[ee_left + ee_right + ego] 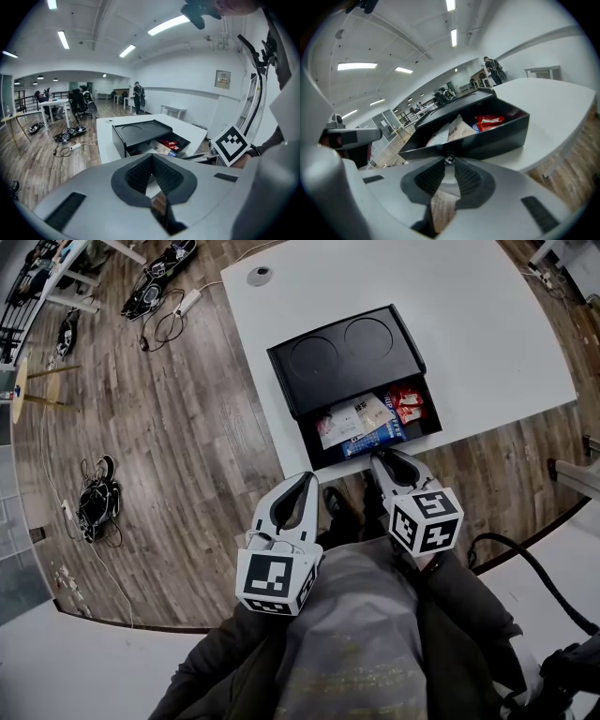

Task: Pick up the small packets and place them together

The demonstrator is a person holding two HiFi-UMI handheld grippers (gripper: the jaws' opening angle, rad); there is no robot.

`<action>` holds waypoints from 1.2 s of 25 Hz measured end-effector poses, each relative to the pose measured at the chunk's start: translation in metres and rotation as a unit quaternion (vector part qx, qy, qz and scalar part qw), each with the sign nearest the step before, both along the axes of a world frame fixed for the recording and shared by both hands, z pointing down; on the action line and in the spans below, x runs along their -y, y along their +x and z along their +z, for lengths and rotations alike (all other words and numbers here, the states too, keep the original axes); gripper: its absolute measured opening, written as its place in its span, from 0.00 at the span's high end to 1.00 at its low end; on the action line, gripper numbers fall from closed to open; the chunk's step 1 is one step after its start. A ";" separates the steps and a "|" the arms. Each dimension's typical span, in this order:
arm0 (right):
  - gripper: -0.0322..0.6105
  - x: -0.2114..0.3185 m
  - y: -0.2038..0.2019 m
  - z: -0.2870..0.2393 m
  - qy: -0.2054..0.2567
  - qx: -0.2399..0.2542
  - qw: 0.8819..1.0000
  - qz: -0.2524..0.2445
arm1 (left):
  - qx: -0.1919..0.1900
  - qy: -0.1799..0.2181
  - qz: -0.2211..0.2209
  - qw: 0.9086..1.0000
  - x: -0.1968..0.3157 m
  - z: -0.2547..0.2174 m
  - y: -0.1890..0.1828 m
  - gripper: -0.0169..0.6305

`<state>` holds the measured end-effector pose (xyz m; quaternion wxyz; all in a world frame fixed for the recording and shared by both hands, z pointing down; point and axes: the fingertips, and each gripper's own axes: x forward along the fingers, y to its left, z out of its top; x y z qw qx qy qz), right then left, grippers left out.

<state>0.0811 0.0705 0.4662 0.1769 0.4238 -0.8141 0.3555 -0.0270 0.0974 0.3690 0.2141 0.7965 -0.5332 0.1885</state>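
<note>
Packets (361, 420) in drawer (434, 407), just beyond right gripper (378, 457) (pinching knob (449, 160)).

No legible text; print on packets (354, 418) in drawer (307, 439) too small to read.

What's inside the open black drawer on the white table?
In the drawer: a red packet, pale packets and a blue packet, overlapping. The drawer's rear part is covered by the black box top, so anything there or beneath the packets cannot be seen.
</note>
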 end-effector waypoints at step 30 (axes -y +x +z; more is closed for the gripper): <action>0.84 -0.024 0.004 0.005 0.000 -0.002 1.000 0.005 | -0.002 0.009 0.020 1.000 -0.005 -0.004 0.003 0.97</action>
